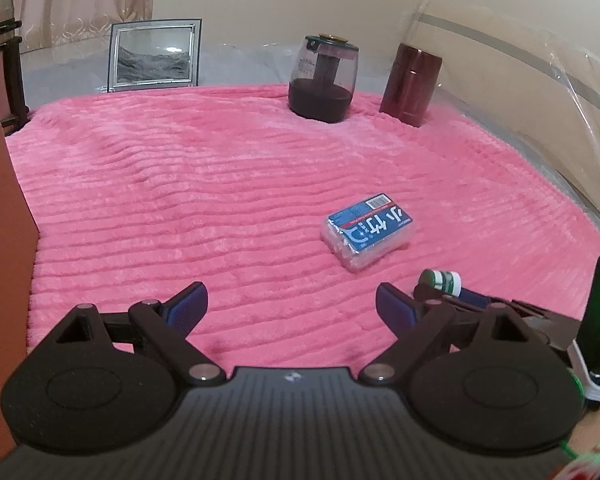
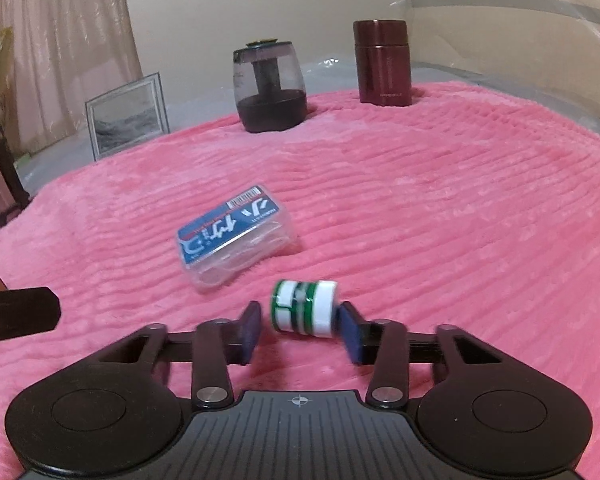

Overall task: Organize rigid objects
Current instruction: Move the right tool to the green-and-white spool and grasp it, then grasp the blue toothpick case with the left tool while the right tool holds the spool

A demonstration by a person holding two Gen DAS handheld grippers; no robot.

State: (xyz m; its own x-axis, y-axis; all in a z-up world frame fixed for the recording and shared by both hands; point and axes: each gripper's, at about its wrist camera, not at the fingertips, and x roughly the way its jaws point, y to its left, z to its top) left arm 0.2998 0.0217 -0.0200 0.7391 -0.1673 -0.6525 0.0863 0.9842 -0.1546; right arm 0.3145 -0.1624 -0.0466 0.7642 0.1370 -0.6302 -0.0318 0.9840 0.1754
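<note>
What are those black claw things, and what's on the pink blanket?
Those claws are grabbers. A person holds one in each hand, and each has a small camera looking along its two fingers.

One picture looks out from the left grabber. It is open, with nothing in it.

The other looks out from the right grabber. A little green and white jar lies sideways between its fingers. I can't tell if it is squeezed yet.

On the blanket lies a clear box with a blue label. At the back stand a dark jug, a red flask and a picture frame.
</note>
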